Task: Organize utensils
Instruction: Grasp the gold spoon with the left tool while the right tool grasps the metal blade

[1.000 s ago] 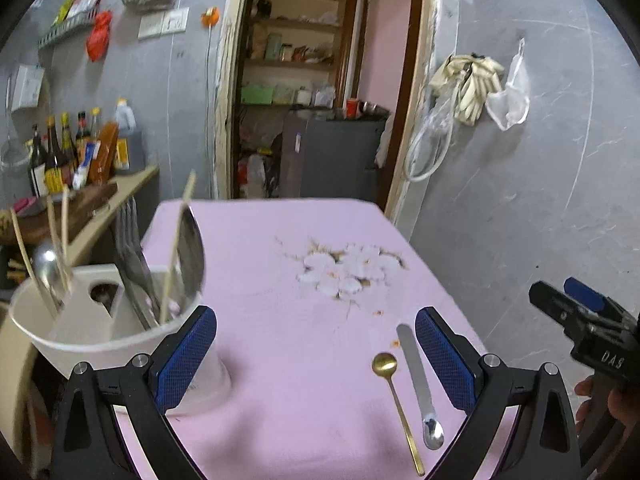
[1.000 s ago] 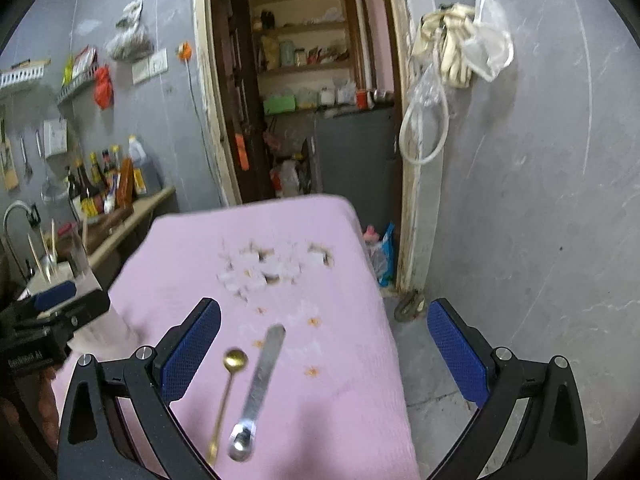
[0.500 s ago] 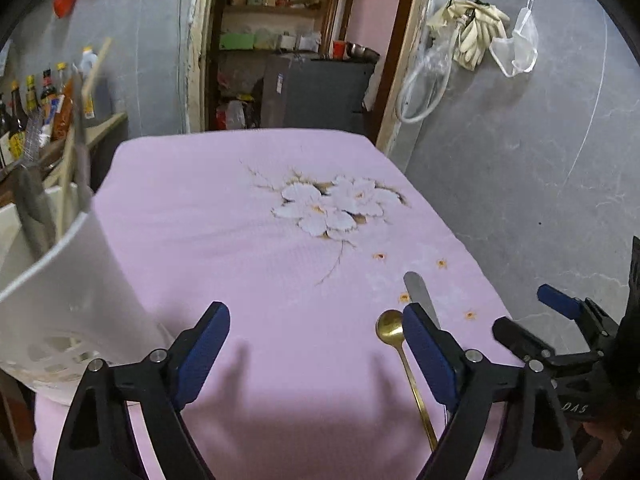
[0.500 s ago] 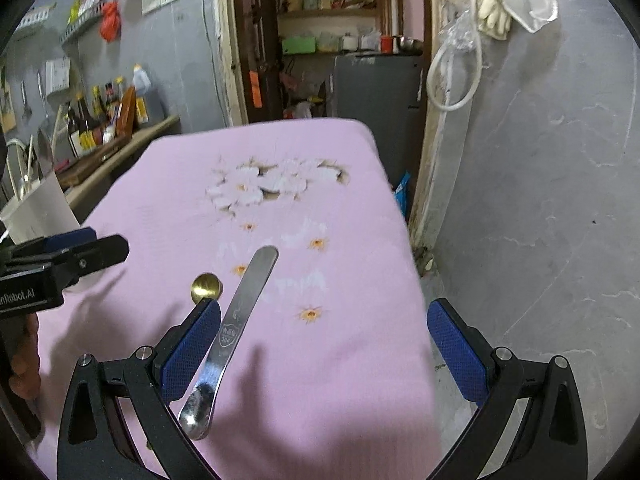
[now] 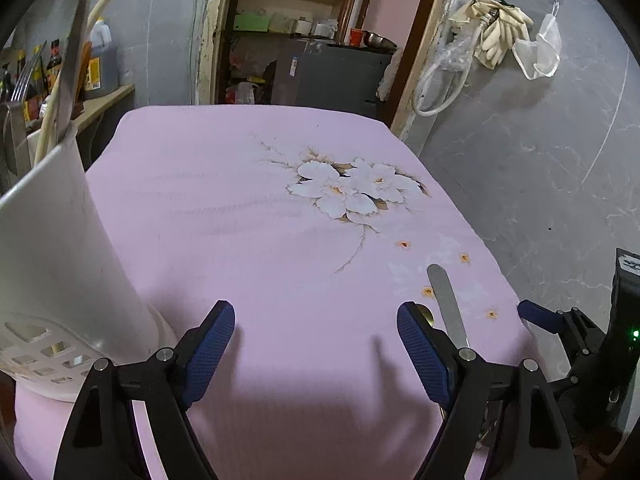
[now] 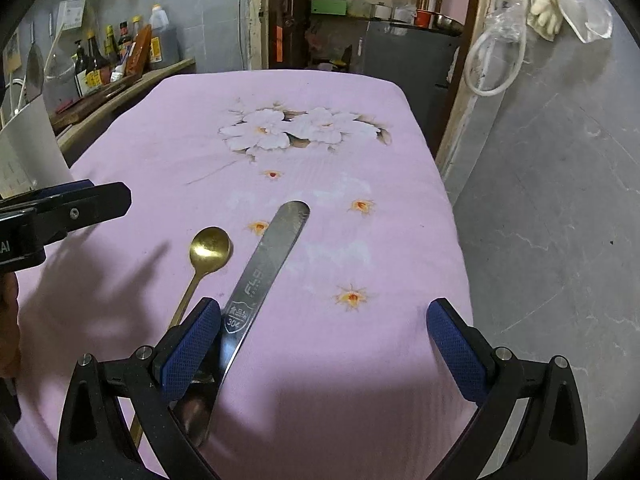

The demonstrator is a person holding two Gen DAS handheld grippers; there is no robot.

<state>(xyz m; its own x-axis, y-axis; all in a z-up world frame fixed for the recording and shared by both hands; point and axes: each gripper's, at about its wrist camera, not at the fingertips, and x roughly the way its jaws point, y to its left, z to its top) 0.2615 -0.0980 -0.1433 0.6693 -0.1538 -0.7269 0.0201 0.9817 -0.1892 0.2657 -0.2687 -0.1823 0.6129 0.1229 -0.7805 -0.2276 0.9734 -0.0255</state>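
A gold spoon and a steel spoon lie side by side on the pink cloth, handles crossing near my right gripper's left pad. My right gripper hangs open low over them; the steel spoon's bowl lies under its left finger, untouched by the pads. My left gripper is open over bare cloth with its jaws closing on nothing. In the left wrist view the steel spoon shows beyond the right finger, which hides most of the gold one. A white utensil holder with several utensils stands at the left.
The table wears a pink cloth with a white flower print. Its right edge drops to a grey floor. A counter with bottles runs along the left, and a doorway with shelves lies beyond.
Both grippers have sunk toward the cloth and tipped further down. The left jaws have narrowed. The holder has slid to the left view's edge, and the spoons loom closer in the right view.
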